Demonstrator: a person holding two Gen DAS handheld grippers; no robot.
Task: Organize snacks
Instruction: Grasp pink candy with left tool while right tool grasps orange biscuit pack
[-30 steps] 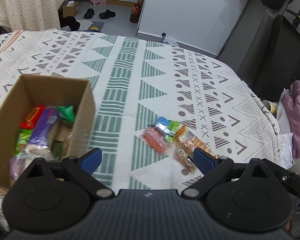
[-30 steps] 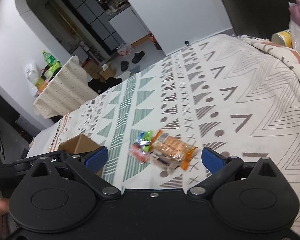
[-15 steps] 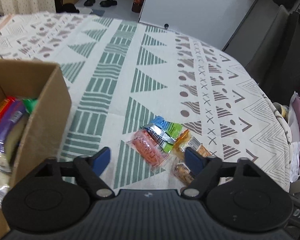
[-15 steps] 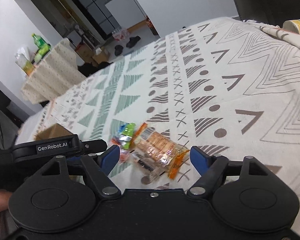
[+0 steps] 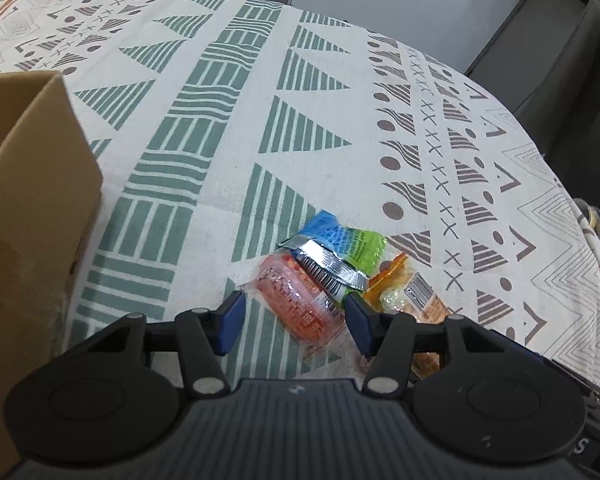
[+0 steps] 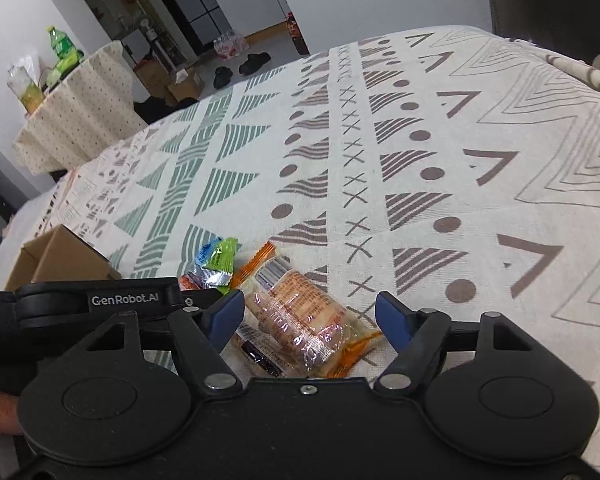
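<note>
straddling pink snack pack [image 5: 300, 304] | left hand-held gripper [image 5: 294, 320] wide | right hand-held gripper [image 6: 310, 316] wide, empty

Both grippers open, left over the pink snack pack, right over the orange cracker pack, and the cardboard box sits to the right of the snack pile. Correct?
Not quite: the cardboard box sits to the left of the snack pile, as the left wrist view shows. The rest holds: the left gripper has its jaws open around the pink snack pack, and the right gripper has its jaws open around the orange cracker pack.
</note>
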